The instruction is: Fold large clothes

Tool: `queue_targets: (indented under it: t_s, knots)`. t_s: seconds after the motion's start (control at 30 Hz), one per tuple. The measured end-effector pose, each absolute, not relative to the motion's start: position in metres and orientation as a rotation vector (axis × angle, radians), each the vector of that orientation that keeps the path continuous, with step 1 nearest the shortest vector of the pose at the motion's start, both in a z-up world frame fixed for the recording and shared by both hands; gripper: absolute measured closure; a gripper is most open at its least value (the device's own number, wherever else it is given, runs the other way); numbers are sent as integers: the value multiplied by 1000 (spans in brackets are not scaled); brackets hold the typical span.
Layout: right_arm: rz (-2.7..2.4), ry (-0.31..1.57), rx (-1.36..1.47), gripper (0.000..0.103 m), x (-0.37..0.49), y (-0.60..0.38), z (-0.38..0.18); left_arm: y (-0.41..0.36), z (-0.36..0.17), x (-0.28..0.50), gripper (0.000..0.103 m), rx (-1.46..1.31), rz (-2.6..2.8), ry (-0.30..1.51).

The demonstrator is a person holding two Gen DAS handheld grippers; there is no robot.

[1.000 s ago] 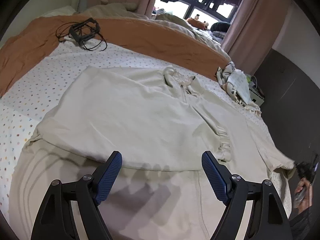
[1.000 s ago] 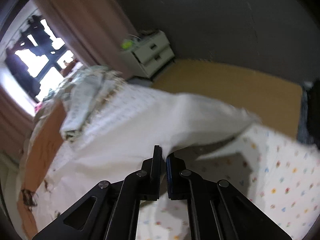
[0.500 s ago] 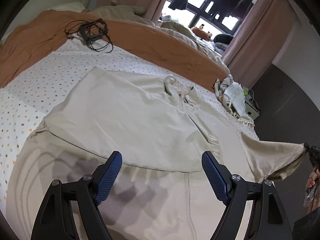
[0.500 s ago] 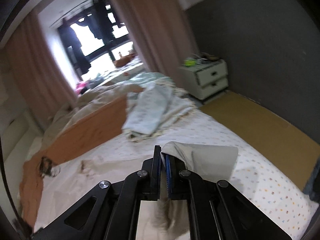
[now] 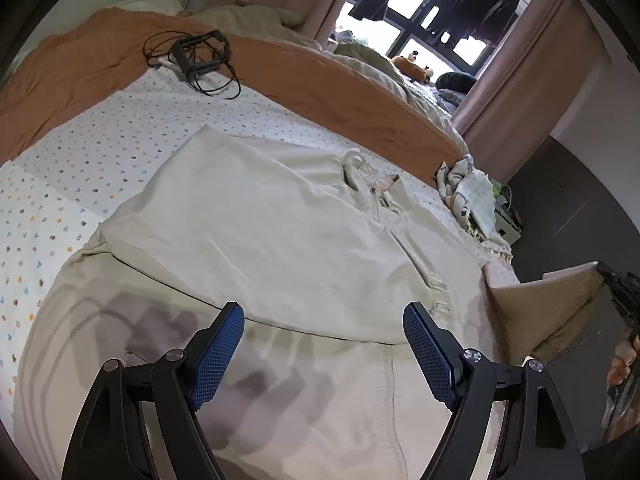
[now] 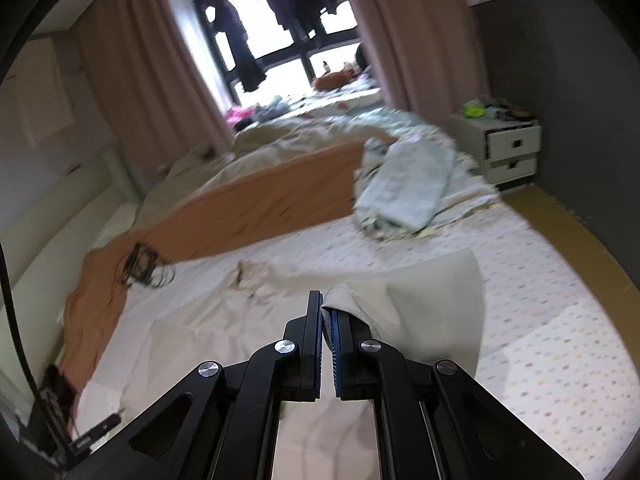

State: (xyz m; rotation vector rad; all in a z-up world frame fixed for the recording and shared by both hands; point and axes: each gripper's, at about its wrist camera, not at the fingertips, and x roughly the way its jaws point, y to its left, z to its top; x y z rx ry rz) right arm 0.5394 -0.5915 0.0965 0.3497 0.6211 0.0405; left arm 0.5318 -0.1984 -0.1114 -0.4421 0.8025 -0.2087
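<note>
A bedroom is seen, with a wide bed (image 5: 80, 168) under a dotted sheet, an orange blanket (image 5: 328, 80) across its far part and a window (image 6: 280, 40) with dark clothes hung before it. The large cream garment (image 5: 260, 232) is spread flat over the middle of the bed, with one side already laid across its body.

The left gripper (image 5: 323, 344) is held above the near hem with its jaws spread wide; nothing is between them. The right gripper (image 6: 327, 320) is pressed together on the end of the sleeve (image 6: 420, 304), which is lifted clear of the sheet and hangs in a loose fold beside the jaws.

Several things could go wrong from here. Only a small edge of cloth is pinched, so it may slip out if the sleeve is pulled tight. Because the body is not pinned by the other claw, the whole garment may be dragged and the folded side disturbed. The hanging cloth may also land twisted or creased.

As for containers, a white bedside cabinet (image 6: 508, 152) is seen by the grey wall, both drawers shut, so their contents cannot be told; small objects lie on top, too blurred to name. A crumpled cloth (image 6: 404, 184) and a black cable bundle (image 5: 200, 56) lie loose on the bed.
</note>
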Motion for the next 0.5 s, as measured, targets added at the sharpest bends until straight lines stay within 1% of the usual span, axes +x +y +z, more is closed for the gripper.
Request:
queue_targets:
  t_s: [0.13, 0.2, 0.23, 0.27, 0.3, 0.33, 0.37, 0.4, 0.5]
  knots:
    - [104, 678, 334, 97, 550, -554, 71, -196, -116, 532, 20, -449, -202, 809]
    - [139, 747, 323, 97, 560, -530, 48, -195, -118, 533, 20, -450, -200, 812]
    - [156, 788, 312, 95, 565, -516, 35, -195, -118, 533, 20, -449, -201, 813]
    - [180, 811, 305, 85, 568, -508, 27, -195, -118, 533, 20, -448, -202, 814]
    - [230, 853, 296, 73, 572, -492, 13, -195, -118, 532, 20, -448, -203, 815]
    - [259, 900, 296, 47, 573, -479, -1, -195, -118, 532, 20, -447, -203, 815]
    - [264, 928, 294, 33, 572, -470, -12, -195, -118, 532, 20, -448, -203, 816]
    - [266, 943, 286, 30, 569, -466, -20, -195, -119, 532, 20, -449, -202, 816]
    - [297, 1009, 264, 30, 559, -454, -42, -193, -119, 532, 20, -453, -200, 819]
